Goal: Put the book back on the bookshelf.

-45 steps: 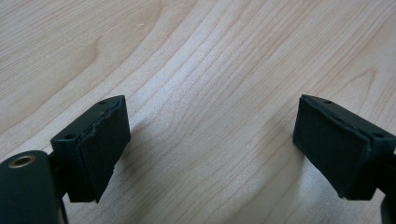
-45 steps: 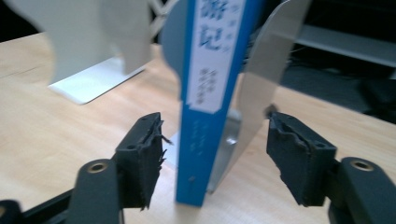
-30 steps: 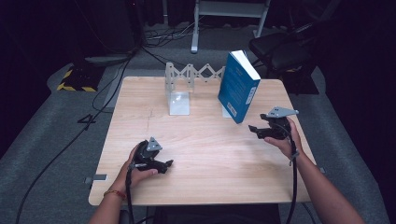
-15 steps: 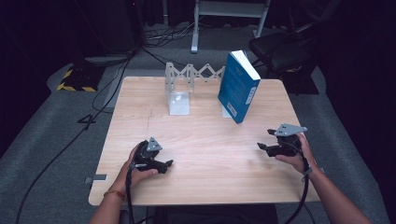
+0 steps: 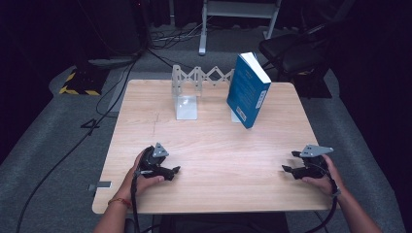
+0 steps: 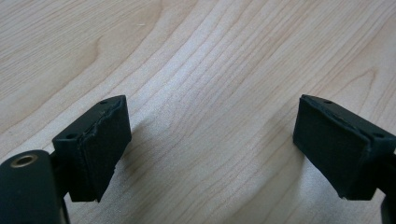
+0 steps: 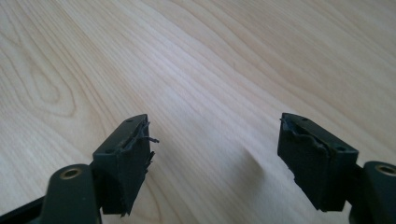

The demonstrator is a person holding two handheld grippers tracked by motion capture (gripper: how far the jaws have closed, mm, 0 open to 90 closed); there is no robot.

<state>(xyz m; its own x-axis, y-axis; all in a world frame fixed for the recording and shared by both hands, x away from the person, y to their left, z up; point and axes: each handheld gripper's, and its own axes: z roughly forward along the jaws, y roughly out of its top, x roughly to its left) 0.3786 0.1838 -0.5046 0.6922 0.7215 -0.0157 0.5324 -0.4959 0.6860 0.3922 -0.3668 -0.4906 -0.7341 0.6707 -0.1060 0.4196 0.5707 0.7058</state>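
A blue book (image 5: 248, 91) stands tilted at the back right of the wooden table (image 5: 214, 141), leaning on a white folding rack (image 5: 197, 77). My left gripper (image 5: 176, 171) rests on the table at the front left, open, with bare wood between its pads (image 6: 100, 144). Near the front right edge my right gripper (image 5: 286, 167) is low over the table, also open and with nothing in it; its pads (image 7: 133, 158) frame plain wood. Both grippers point inward, well short of the book.
A white bookend plate (image 5: 186, 107) stands in front of the rack's left end. Grey carpet (image 5: 58, 145) surrounds the table, with cables and a yellow-black striped block (image 5: 77, 85) at the back left. A dark chair (image 5: 291, 53) stands behind the table's right corner.
My right gripper has come away from beside the book, toward the front right edge and downward. The left gripper has kept still.
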